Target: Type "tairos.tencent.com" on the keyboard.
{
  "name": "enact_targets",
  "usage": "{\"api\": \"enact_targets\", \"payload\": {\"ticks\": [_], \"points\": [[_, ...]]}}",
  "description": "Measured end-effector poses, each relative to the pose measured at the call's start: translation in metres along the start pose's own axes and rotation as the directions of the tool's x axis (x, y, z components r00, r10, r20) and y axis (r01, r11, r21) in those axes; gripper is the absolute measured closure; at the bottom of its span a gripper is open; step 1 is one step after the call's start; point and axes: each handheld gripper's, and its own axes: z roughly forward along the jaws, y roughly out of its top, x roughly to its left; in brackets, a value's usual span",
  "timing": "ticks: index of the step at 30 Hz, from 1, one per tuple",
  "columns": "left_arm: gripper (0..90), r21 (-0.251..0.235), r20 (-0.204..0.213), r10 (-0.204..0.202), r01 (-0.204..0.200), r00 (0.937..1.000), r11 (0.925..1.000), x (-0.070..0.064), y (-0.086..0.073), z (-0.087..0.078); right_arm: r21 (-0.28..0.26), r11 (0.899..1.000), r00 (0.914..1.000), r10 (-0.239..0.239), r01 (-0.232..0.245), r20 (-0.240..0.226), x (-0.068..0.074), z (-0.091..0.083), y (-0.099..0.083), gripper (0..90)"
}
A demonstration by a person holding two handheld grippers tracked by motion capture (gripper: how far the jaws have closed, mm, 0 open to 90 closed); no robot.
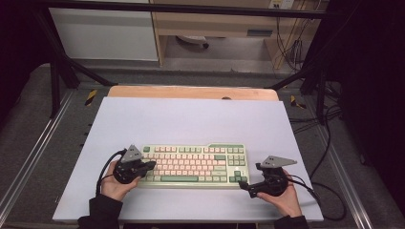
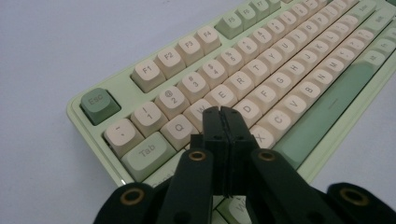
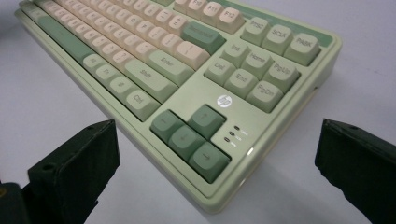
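Black jaws of the left gripper (image 2: 223, 112) are pressed together, empty, tips over the pale-green and cream plastic keyboard (image 1: 193, 164) at lower centre of the white table mat (image 1: 191, 124). A wrong key could be struck if the tips drift. Right gripper (image 3: 215, 158) is spread wide, touching nothing, flanking the keyboard's arrow-key corner.

You are looking at a pale green keyboard (image 1: 193, 164) with cream and green keys, lying flat and square-on at the near middle of the table.
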Motion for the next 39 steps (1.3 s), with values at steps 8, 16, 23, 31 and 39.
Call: {"api": "enact_targets", "payload": {"ticks": [8, 16, 23, 31, 39], "points": [[88.7, -0.002, 0.002, -0.004, 0.004, 1.0, 1.0, 0.001, -0.002, -0.002, -0.024, 0.999, 0.9989, -0.024, 0.023, -0.04, 0.012, 0.008, 0.013, 12.8], [88.7, -0.007, 0.0, -0.004, 0.004, 1.0, 1.0, 0.002, -0.003, -0.004, -0.031, 0.997, 0.9933, -0.069, 0.067, -0.092, 0.026, 0.023, 0.024, 35.0], [88.8, -0.008, 0.0, -0.003, 0.003, 1.0, 1.0, 0.002, -0.003, -0.004, -0.035, 0.995, 0.9874, -0.097, 0.093, -0.125, 0.038, 0.032, 0.034, 49.7], [88.8, -0.015, 0.002, -0.003, 0.003, 1.0, 0.9999, 0.002, -0.003, -0.004, -0.036, 0.994, 0.9849, -0.103, 0.099, -0.139, 0.051, 0.046, 0.048, 65.3], [88.7, -0.016, 0.006, -0.001, 0.001, 1.0, 0.9999, 0.001, -0.003, -0.004, -0.029, 0.997, 0.9869, -0.08, 0.077, -0.14, 0.06, 0.062, 0.059, 80.0]]}}
